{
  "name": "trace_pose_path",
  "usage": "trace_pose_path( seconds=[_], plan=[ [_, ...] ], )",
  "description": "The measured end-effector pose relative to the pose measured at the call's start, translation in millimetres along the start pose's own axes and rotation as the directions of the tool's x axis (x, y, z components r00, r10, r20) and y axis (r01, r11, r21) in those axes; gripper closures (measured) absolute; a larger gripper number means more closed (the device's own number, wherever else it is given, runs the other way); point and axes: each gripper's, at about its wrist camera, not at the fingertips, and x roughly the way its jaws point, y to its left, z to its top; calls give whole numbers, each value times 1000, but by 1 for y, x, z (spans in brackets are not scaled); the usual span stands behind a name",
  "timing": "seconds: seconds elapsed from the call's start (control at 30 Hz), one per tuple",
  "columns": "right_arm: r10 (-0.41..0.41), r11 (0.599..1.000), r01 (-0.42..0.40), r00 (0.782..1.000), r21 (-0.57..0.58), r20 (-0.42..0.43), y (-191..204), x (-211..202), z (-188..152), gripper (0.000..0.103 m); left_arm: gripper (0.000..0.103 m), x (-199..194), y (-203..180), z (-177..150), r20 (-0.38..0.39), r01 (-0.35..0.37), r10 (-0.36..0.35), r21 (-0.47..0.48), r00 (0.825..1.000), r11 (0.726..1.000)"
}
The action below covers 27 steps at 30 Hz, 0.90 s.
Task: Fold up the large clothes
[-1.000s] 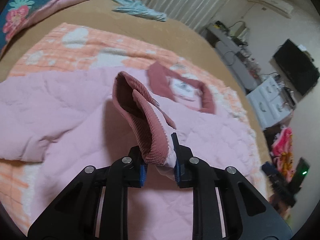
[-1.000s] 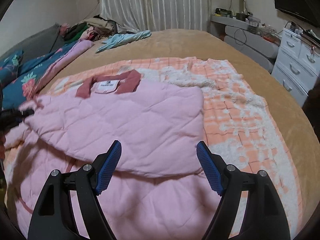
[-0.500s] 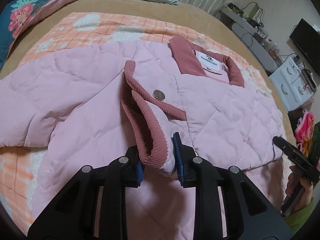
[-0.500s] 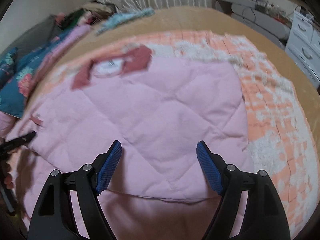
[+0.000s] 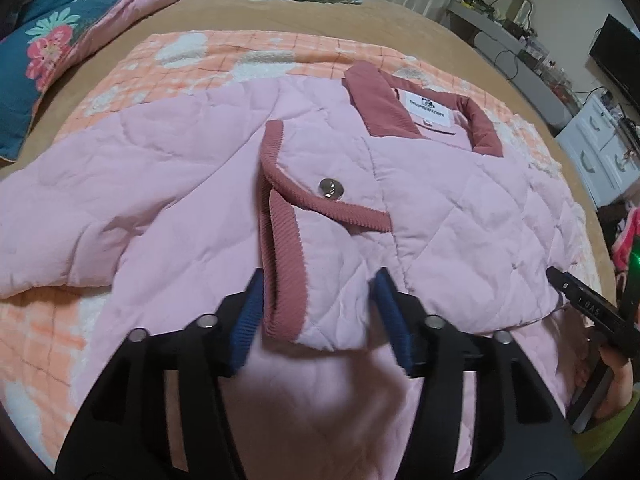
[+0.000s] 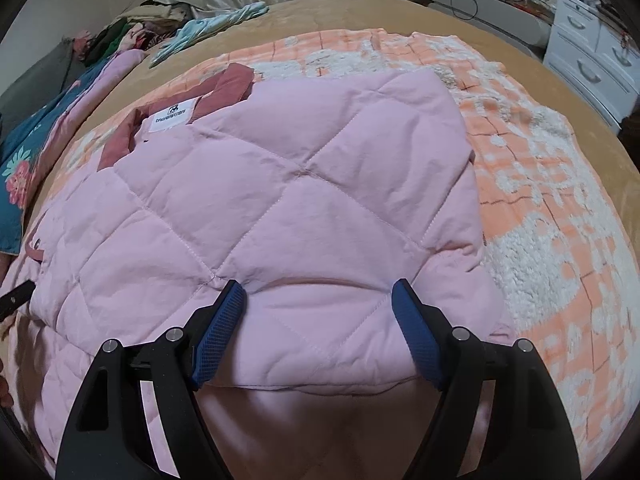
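Observation:
A pink quilted jacket (image 5: 460, 208) with a dusty-red corduroy collar (image 5: 376, 100) lies on the bed, its sleeves folded over the body. My left gripper (image 5: 320, 312) is open, and the red-trimmed sleeve cuff (image 5: 288, 276) with a silver snap (image 5: 330, 189) lies between its fingers, released. My right gripper (image 6: 318, 332) is open over the folded edge of the jacket (image 6: 300, 208), its fingers straddling the fabric. The right gripper's tip also shows at the right edge of the left wrist view (image 5: 580, 300).
The jacket rests on an orange-and-white checked blanket (image 6: 560, 208) over a tan bedspread (image 5: 360, 12). A blue floral quilt (image 5: 44, 52) lies at the left, a light-blue garment (image 6: 208, 28) at the far end. White drawers (image 6: 592, 48) stand to the right of the bed.
My left gripper opened and let go of the sleeve cuff, which now lies flat on the jacket. My right gripper lowered closer to the folded jacket edge.

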Motion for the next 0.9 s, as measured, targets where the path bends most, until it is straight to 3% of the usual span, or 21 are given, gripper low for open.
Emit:
trace_pose_path(
  seconds=[0.1, 0.17, 0.27, 0.47, 0.67, 0.9],
  plan=[
    [-2, 1000, 2, 1000, 6, -14, 3, -5, 0, 21, 37, -12, 0, -2, 9, 1, -1, 3, 1000, 1000],
    [28, 999, -28, 999, 25, -15, 6, -13, -2, 9, 15, -23, 0, -3, 44, 9, -9, 0, 999, 1000],
    [52, 998, -52, 999, 28, -1, 13, -26, -5, 7, 9, -38, -1, -5, 75, -6, 5, 8, 997, 1000],
    [78, 997, -79, 996, 18, 53, 26, -55, -7, 4, 9, -66, -5, -8, 110, -5, 1, 34, 994, 999],
    [104, 994, -105, 993, 11, 54, 40, -74, -8, 4, 9, -83, 0, -10, 121, -19, 15, 33, 993, 999],
    [121, 992, -115, 984, -47, 135, 72, -110, -5, 4, 9, -100, 21, -16, 109, -26, 25, 1, 994, 1000]
  ],
)
